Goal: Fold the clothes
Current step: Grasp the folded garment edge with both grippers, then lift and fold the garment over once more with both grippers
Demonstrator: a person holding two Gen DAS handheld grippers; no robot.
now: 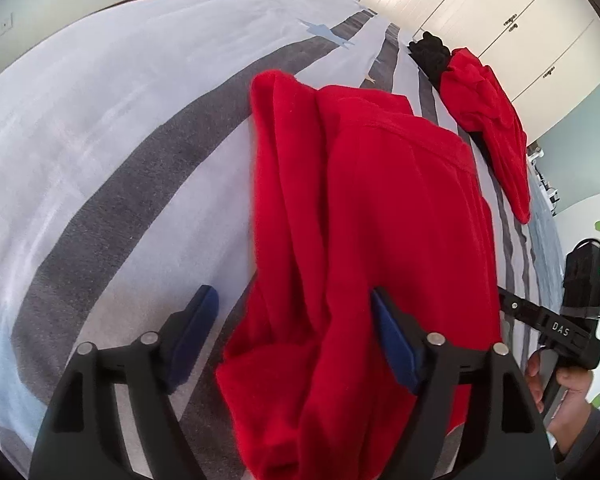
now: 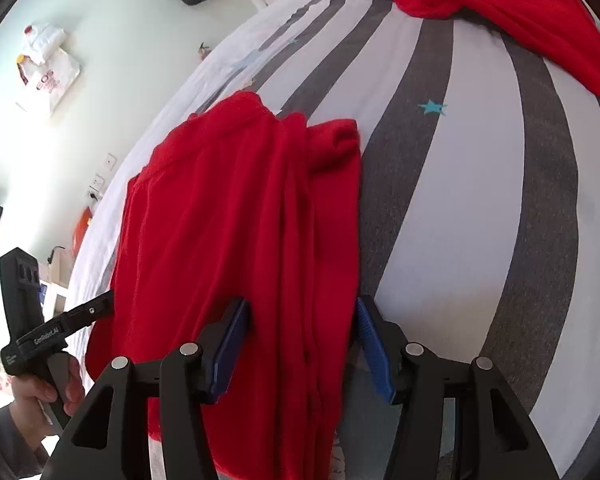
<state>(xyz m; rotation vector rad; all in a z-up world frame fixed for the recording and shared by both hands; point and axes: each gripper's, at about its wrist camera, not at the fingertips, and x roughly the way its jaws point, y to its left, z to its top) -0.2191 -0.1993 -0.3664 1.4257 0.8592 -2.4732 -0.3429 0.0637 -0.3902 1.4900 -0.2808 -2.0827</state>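
left wrist view: my left gripper hangs over the near end of the red garment, which lies lengthwise on the striped bed. the jaws stand apart; the right pad lies against a fold of cloth, the left pad is clear of it over the sheet, so nothing is clamped. a second red garment and a dark one lie well apart at the far edge. my right hand shows at the lower right, holding the other tool.

right wrist view: my right gripper straddles the bunched long edge of the same garment; its jaws are apart, with cloth between them but not pinched. the other red garment lies far off, at the top.

to do this step well, i judge both ends should be let go evenly, then the ridges smoothed flat before the next fold.

containers: none on the bed; a white bag hangs on the wall, contents hidden.
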